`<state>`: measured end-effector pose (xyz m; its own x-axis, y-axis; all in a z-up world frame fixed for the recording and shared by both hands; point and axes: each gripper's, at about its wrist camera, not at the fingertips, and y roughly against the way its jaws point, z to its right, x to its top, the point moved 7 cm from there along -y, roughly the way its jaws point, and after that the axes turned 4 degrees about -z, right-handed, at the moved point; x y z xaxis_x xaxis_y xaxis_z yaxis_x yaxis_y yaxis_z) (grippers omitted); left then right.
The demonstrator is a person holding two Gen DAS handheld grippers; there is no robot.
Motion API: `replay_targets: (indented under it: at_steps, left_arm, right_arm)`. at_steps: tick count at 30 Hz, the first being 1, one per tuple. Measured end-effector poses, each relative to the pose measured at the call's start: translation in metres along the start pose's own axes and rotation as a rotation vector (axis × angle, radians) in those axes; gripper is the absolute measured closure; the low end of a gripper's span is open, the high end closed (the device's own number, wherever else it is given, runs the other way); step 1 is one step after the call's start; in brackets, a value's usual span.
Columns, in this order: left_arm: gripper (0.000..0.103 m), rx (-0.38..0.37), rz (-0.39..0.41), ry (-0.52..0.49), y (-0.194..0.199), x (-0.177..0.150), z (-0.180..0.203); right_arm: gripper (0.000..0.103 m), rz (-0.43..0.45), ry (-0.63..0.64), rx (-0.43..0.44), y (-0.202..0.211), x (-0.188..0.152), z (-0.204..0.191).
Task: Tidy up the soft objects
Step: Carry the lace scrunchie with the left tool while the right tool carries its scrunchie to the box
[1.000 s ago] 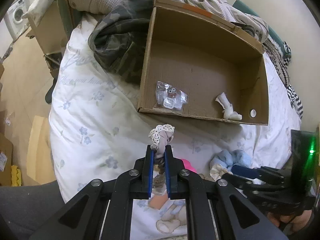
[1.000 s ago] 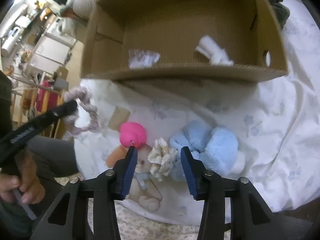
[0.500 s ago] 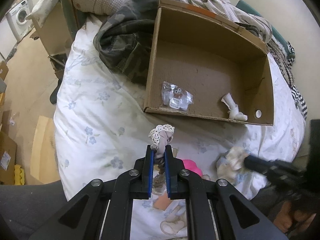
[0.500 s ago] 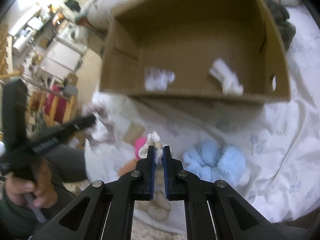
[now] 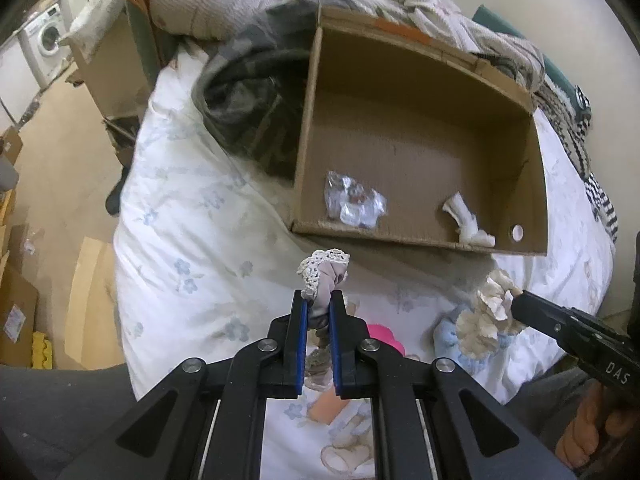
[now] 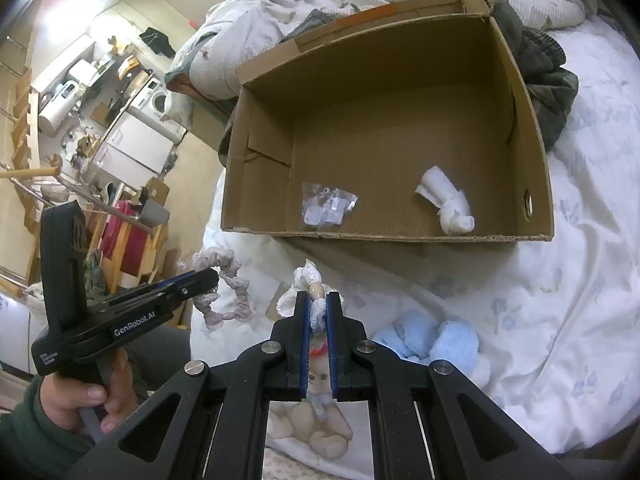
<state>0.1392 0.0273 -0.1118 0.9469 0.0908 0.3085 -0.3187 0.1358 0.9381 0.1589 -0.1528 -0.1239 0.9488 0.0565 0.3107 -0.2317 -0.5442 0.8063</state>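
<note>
An open cardboard box (image 5: 536, 184) (image 6: 536, 148) lies on the bed and holds a clear plastic packet (image 5: 354, 204) (image 6: 328, 208) and a white rolled cloth (image 5: 468, 224) (image 6: 446, 204). My left gripper (image 5: 318, 300) is shut on a lace-trimmed grey scrunchie (image 5: 324, 270), held above the sheet in front of the box; the scrunchie also shows in the right wrist view (image 6: 224, 292). My right gripper (image 6: 318, 300) is shut on a cream frilly scrunchie (image 6: 306, 280) (image 5: 488, 312), lifted off the bed. A pale blue fluffy item (image 6: 432, 340) lies on the sheet to its right.
A pink item (image 5: 384, 334) and a printed teddy bear cloth (image 6: 312, 424) lie near the bed's front edge. A camouflage garment (image 5: 248, 96) and piled bedding (image 5: 400, 4) lie beside and behind the box. The floor (image 5: 60, 160) drops off to the left.
My right gripper closed on the cream scrunchie and lifted it off the bed. My left gripper kept its hold on the grey scrunchie and moved slightly closer to the box.
</note>
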Motion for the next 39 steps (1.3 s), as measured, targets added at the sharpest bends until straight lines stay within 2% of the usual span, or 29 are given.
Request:
replay_targets:
  at_steps: [9, 17, 22, 29, 34, 39]
  left_arm:
    - [0.094, -0.021, 0.102, -0.001, 0.041, 0.026, 0.004]
    - [0.094, -0.011, 0.2, -0.075, 0.065, 0.074, 0.024]
    - [0.094, -0.027, 0.23, -0.08, 0.071, 0.105, 0.034]
    - [0.094, -0.021, 0.24, -0.117, 0.047, 0.124, 0.052]
    - [0.094, -0.011, 0.221, -0.147, 0.013, 0.119, 0.056]
    - [0.094, -0.003, 0.181, -0.134, -0.012, 0.114, 0.052]
  right_arm:
    - [0.094, 0.101, -0.034, 0.018, 0.031, 0.017, 0.005]
    - [0.094, 0.207, -0.065, 0.055, 0.067, 0.054, 0.007]
    - [0.094, 0.243, -0.041, 0.021, 0.076, 0.081, 0.009]
    - [0.094, 0.249, -0.039, -0.02, 0.059, 0.102, 0.027]
    - [0.094, 0.194, -0.088, -0.044, 0.029, 0.097, 0.046]
    - [0.094, 0.161, -0.068, -0.089, 0.014, 0.095, 0.049]
